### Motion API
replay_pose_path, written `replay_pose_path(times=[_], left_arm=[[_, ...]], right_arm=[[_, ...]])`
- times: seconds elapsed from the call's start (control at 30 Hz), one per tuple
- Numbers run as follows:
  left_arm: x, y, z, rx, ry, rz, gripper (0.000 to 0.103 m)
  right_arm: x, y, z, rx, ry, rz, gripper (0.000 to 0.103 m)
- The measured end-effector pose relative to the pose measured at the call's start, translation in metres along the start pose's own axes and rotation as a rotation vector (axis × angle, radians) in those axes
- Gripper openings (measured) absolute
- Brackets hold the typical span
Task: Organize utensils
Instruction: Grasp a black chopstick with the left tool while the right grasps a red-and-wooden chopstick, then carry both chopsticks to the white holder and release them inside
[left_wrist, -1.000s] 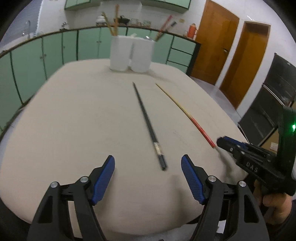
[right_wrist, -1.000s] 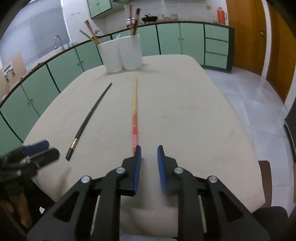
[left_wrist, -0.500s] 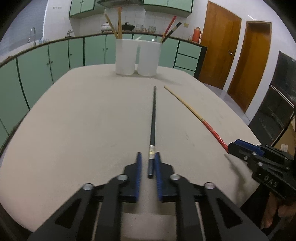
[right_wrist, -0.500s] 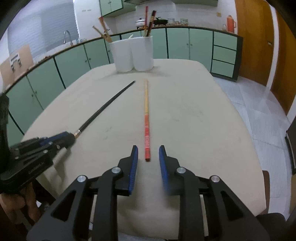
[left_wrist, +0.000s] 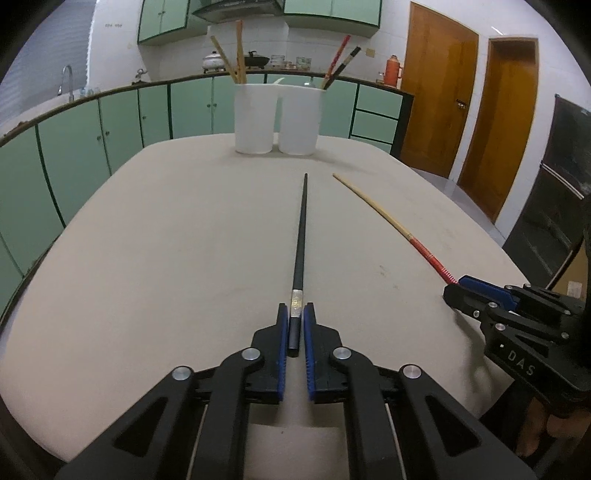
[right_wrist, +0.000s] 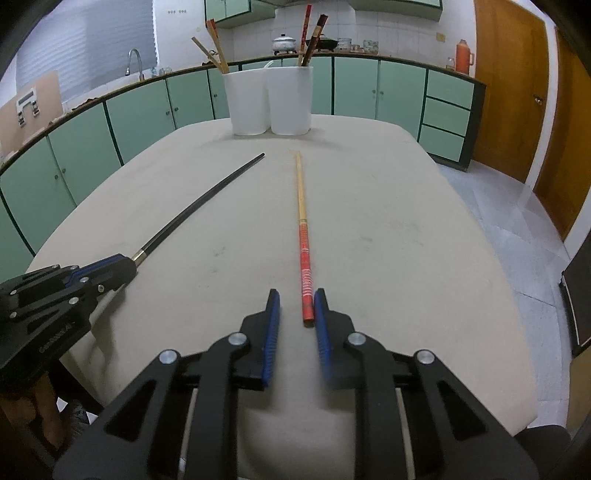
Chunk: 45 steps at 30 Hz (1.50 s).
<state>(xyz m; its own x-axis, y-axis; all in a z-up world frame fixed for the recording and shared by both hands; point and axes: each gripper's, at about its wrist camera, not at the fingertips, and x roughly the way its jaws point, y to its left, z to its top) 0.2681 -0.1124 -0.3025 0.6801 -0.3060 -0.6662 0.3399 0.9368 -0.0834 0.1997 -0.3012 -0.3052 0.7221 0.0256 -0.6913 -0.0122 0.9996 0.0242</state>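
Left wrist view: my left gripper (left_wrist: 296, 325) is clamped on the butt end of the black chopstick (left_wrist: 301, 236), which lies on the desk (left_wrist: 166, 240) running up the middle of the frame toward the two white cups (left_wrist: 277, 118) at the top centre. In the right wrist view, my right gripper (right_wrist: 295, 314) straddles the red end of the red-and-bamboo chopstick (right_wrist: 303, 236). Its jaws are closing; the right pad looks to be at the stick, while a gap remains on the left, so I judge it not yet gripped.

I read this as the pickup step, both chopsticks being taken at once. Both cups already hold upright chopsticks: pale wooden ones in the left cup, red and dark ones in the right.

Next I need the right grip firm, then to lift both sticks clear of the desk, tip them and drop each into a cup, probably the right one by colour.
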Motion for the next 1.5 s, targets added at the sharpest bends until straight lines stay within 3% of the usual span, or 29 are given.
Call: replay_pose_path(times=[0.2,0.27,0.57,0.67,0.77,0.87,1.03,1.23,1.5], left_arm=[[0.002,-0.004,-0.002,0.021,-0.017,-0.002,0.012],[-0.001,-0.004,-0.001,0.016,-0.019,0.002,0.007],[-0.005,-0.004,-0.005,0.002,0.019,-0.003,0.007],[-0.003,-0.005,-0.005,0.006,0.006,-0.015,0.016],[-0.003,-0.005,-0.004,0.002,0.011,-0.026,0.008],[-0.011,-0.003,0.001,-0.021,0.019,-0.042,0.007],[-0.041,0.003,0.025,-0.074,0.006,-0.043,0.007],[-0.070,0.010,0.063,-0.080,-0.028,-0.042,0.007],[-0.092,0.015,0.106,-0.043,-0.065,-0.040,0.007]], right_arm=[[0.001,0.003,-0.001,-0.001,-0.004,-0.016,0.017],[0.001,0.005,0.000,-0.002,-0.002,-0.012,0.006],[-0.001,0.006,-0.002,0.010,0.002,0.009,0.008],[0.001,0.007,-0.002,0.001,0.000,0.004,0.008],[-0.001,0.007,0.000,-0.002,0.008,0.004,0.005],[-0.008,0.006,0.004,0.007,0.014,0.006,0.005],[-0.045,0.005,0.029,0.011,-0.011,0.017,0.005],[-0.094,0.001,0.085,-0.025,-0.057,0.029,0.005],[-0.113,-0.005,0.146,-0.062,-0.049,0.069,0.005]])
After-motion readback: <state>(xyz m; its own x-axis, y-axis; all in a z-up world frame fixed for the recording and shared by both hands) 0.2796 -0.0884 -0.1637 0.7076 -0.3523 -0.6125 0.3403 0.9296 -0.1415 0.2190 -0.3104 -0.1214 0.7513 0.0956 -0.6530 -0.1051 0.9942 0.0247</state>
